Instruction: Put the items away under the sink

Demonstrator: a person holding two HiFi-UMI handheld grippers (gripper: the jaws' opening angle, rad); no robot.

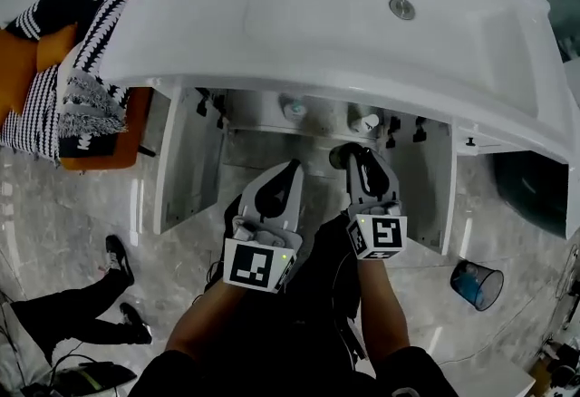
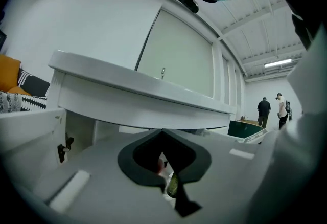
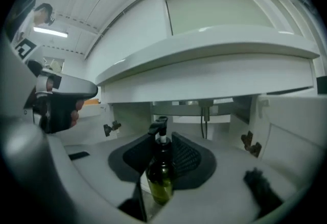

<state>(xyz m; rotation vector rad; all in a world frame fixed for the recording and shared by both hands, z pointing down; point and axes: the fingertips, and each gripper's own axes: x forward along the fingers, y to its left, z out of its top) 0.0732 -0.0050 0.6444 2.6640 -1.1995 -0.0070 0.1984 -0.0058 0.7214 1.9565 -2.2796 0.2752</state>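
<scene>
Glass bottle (image 3: 161, 177): likely heavy, slick, fragile — hold mid-body.
Right claw (image 3: 161, 140): pinching bottle.
Left claw (image 2: 162, 132): pressed together — empty.

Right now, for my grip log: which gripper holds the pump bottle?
The right gripper: the green pump bottle stands between its jaws, whereas the left gripper's jaw tips meet.

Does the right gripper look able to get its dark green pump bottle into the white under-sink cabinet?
Probably yes: the cabinet doors stand open and nothing blocks the right gripper holding the bottle.
</scene>
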